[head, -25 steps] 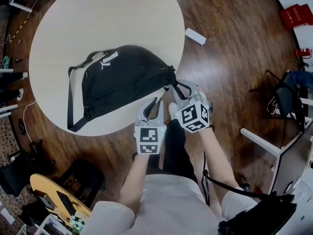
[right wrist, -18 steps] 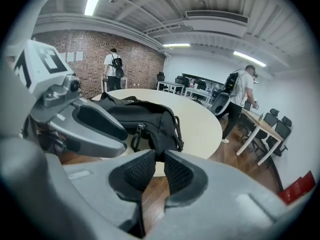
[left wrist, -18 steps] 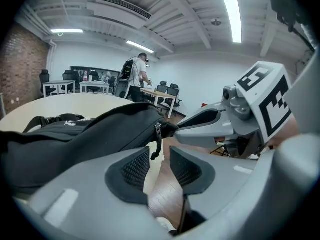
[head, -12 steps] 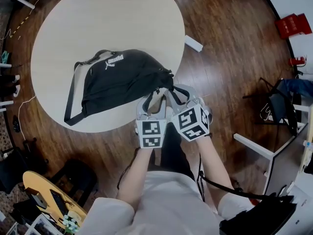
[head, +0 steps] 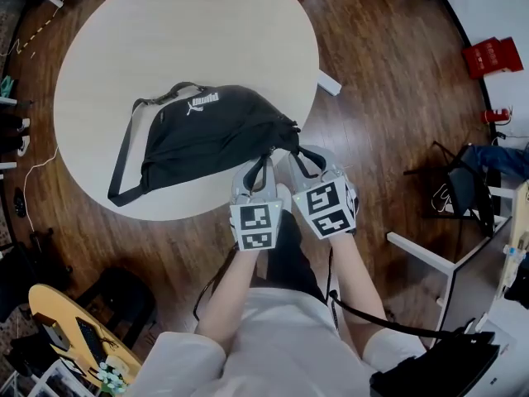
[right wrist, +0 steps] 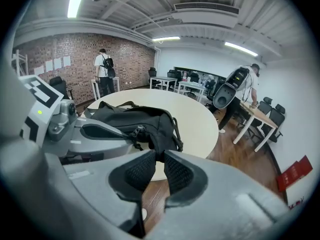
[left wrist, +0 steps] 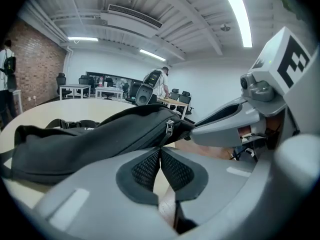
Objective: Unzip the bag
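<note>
A black waist bag [head: 207,135] lies on the round pale table [head: 165,23], its right end at the table's near edge. My left gripper [head: 266,160] reaches that end and is shut on the zipper pull [left wrist: 169,128], whose dark tab runs down between the meeting pads [left wrist: 150,166]. In the right gripper view the same pull [right wrist: 137,131] shows by the left gripper's jaw. My right gripper [head: 296,154] sits just to the right. Its pads [right wrist: 177,171] pinch the bag's black end [right wrist: 162,134] where the strap joins.
The bag's strap [head: 124,151] loops out over the table to the left. A white box [head: 328,83] lies on the wooden floor beyond the table edge. A red object [head: 488,56] and chairs [head: 463,184] stand at the right, a yellow guitar [head: 78,329] at the lower left.
My left gripper has moved forward from the table edge to the bag's end, and its open jaws have shut on the zipper pull. The right gripper has kept its hold.
</note>
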`<act>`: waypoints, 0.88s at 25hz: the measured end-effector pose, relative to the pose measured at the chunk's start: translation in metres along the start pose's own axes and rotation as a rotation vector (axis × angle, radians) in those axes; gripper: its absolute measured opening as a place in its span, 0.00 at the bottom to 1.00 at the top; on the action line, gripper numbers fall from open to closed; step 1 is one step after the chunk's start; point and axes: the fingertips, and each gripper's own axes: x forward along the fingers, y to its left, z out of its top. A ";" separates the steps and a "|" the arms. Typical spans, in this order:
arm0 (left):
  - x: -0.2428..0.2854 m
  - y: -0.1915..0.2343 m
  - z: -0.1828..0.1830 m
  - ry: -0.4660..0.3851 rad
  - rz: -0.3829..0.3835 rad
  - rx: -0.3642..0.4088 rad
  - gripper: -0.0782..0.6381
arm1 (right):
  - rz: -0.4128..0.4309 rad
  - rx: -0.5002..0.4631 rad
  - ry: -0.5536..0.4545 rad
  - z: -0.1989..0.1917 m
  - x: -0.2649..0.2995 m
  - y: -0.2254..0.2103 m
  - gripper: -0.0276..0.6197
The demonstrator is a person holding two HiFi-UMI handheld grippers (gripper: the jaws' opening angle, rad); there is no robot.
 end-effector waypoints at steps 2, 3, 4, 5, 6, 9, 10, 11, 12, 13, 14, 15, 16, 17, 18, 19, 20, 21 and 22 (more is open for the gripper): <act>-0.004 0.006 0.000 0.000 -0.008 -0.008 0.14 | -0.014 0.019 0.007 0.000 0.002 -0.003 0.11; -0.007 0.009 0.000 -0.001 -0.011 -0.010 0.14 | -0.022 0.029 0.012 -0.001 0.003 -0.005 0.11; -0.011 0.013 -0.001 -0.002 -0.013 -0.009 0.14 | -0.029 0.040 0.017 -0.002 0.004 -0.006 0.11; -0.014 0.016 -0.001 -0.004 -0.016 -0.006 0.14 | -0.036 0.050 0.022 -0.004 0.006 -0.007 0.11; -0.018 0.019 -0.001 -0.006 -0.018 -0.001 0.14 | -0.042 0.059 0.026 -0.006 0.007 -0.008 0.11; -0.027 0.028 -0.002 -0.008 -0.019 0.010 0.14 | -0.059 0.079 0.036 -0.010 0.010 -0.010 0.11; -0.029 0.032 -0.004 -0.006 -0.016 0.010 0.14 | -0.065 0.082 0.039 -0.011 0.011 -0.011 0.11; -0.032 0.036 -0.006 -0.003 -0.011 0.008 0.14 | -0.071 0.083 0.040 -0.012 0.012 -0.012 0.11; -0.035 0.041 -0.009 0.002 -0.006 0.004 0.14 | -0.077 0.083 0.041 -0.012 0.013 -0.013 0.11; -0.038 0.045 -0.012 0.008 0.000 0.000 0.14 | -0.082 0.082 0.041 -0.011 0.013 -0.014 0.11; -0.041 0.051 -0.017 0.015 0.007 -0.003 0.14 | -0.086 0.082 0.041 -0.010 0.014 -0.014 0.11; -0.044 0.056 -0.021 0.022 0.014 -0.006 0.14 | -0.090 0.081 0.042 -0.010 0.014 -0.013 0.11; -0.047 0.062 -0.026 0.028 0.020 -0.008 0.14 | -0.093 0.080 0.045 -0.010 0.015 -0.013 0.11; -0.050 0.069 -0.031 0.033 0.026 -0.008 0.14 | -0.095 0.079 0.048 -0.010 0.016 -0.013 0.11; -0.053 0.075 -0.036 0.037 0.035 -0.009 0.14 | -0.097 0.078 0.051 -0.011 0.017 -0.012 0.11; -0.057 0.083 -0.040 0.042 0.047 -0.010 0.14 | -0.099 0.076 0.053 -0.011 0.018 -0.012 0.11; -0.061 0.092 -0.043 0.047 0.061 -0.011 0.14 | -0.102 0.075 0.056 -0.012 0.018 -0.012 0.11; -0.066 0.102 -0.047 0.053 0.077 -0.013 0.14 | -0.105 0.075 0.058 -0.013 0.019 -0.013 0.11; -0.071 0.113 -0.051 0.059 0.094 -0.016 0.14 | -0.110 0.077 0.061 -0.014 0.019 -0.014 0.11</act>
